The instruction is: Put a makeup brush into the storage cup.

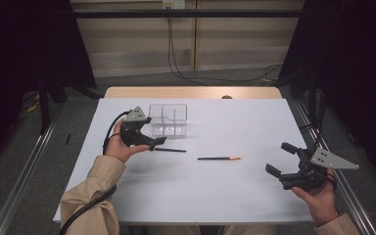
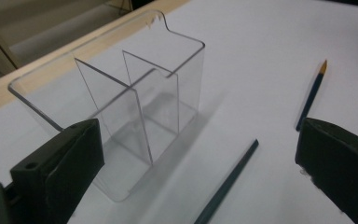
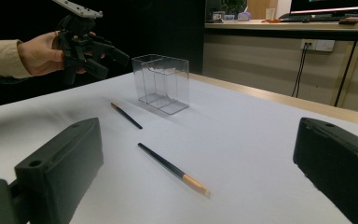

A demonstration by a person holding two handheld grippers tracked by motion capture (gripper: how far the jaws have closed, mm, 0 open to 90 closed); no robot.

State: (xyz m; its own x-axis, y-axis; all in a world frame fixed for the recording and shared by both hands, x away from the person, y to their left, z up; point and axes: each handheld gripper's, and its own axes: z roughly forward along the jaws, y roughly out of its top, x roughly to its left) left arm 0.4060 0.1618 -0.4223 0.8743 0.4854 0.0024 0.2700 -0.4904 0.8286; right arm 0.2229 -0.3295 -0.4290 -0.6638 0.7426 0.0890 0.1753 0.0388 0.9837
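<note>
Two grippers, left gripper (image 1: 157,143) wide open, empty, above pencil (image 1: 170,150)

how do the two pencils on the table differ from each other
The pencil nearer the left claw lies just in front of the clear organizer, right below the left claw; the pencil nearer the middle lies out on the open table, apart from both claws. The middle one shows a tan end pointing toward the right claw; the other looks dark in the high view. Both are thin, dark, lying flat, ungrasped.
</note>
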